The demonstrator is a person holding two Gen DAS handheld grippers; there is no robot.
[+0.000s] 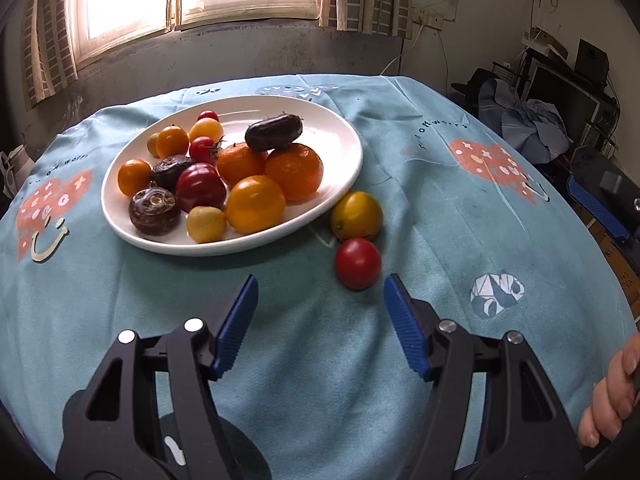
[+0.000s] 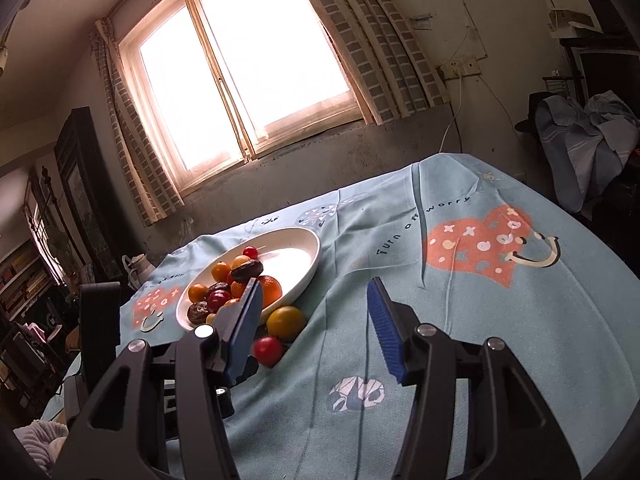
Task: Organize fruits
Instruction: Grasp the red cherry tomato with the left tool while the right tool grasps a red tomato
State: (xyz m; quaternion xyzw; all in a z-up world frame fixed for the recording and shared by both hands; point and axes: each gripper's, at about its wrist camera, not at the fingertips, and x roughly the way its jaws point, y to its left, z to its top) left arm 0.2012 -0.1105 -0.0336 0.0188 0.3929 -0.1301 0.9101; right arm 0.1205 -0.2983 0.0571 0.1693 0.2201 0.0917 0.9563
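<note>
Hovering just short of the white plate [image 1: 352, 168], the left gripper [image 1: 320, 292] gapes empty; a red tomato [image 1: 357, 263] and yellow tomato [image 1: 356, 216] lie off the plate's near rim, perhaps touching. The right gripper [image 2: 314, 300] also spreads wide, empty.

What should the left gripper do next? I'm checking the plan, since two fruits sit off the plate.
Probably ease the left gripper forward and slightly right to straddle the red tomato. It lies on the tablecloth outside the white plate, nearest the open fingers, with the yellow tomato just behind it.
</note>
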